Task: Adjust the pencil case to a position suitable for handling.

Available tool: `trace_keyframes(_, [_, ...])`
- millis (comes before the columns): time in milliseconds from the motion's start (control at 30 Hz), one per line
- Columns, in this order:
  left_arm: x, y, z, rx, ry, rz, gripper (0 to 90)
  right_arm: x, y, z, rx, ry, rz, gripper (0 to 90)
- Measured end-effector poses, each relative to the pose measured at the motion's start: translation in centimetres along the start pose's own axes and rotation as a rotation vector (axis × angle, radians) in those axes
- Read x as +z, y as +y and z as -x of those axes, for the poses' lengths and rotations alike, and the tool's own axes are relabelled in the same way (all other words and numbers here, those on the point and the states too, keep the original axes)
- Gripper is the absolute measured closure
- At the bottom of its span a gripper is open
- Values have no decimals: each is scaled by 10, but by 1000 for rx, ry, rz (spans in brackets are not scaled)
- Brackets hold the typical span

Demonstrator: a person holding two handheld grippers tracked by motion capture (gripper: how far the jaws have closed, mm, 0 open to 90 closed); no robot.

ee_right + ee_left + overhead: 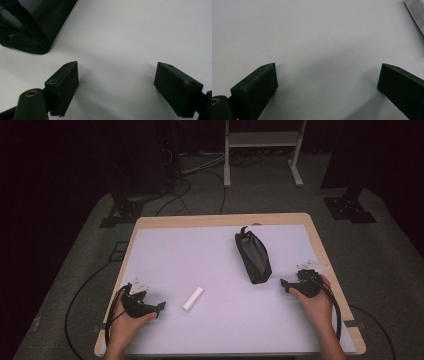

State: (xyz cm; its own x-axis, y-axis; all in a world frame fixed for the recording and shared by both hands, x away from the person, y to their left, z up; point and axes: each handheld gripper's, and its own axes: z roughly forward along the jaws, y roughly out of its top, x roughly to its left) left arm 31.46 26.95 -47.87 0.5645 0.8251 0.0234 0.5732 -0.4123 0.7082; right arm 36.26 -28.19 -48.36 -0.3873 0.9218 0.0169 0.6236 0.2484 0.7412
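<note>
Two things lie on the desk (150,245) in the high view: one black mesh pouch (253,256) and one small white tube (193,298). The pouch sits right of centre, its long axis running from the far side toward the person, the near end angled slightly right. The tube lies left of centre, its long axis diagonal, far end pointing up and right. One left claw (161,307) rests at the near left, just beside the tube; one right claw (283,284) rests at the right edge, near the pouch's near end.

Left gripper view: the left claw (325,82) stands wide with bare desk between its jaws, and the tube's end (415,12) shows at the top right corner.

Right gripper view: the right claw (116,82) is wide and holds nothing; the pouch (32,22) lies at the upper left, apart from the jaws.
</note>
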Motion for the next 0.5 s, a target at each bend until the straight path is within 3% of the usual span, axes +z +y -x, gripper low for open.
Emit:
trace_keyframes(400, [0,0,0,-2,-1,1,18,0,0,0,1,0,-1,195])
trace_keyframes(500, [0,0,0,0,-1,0,18,-3,1,-1,2,-5,-5,259])
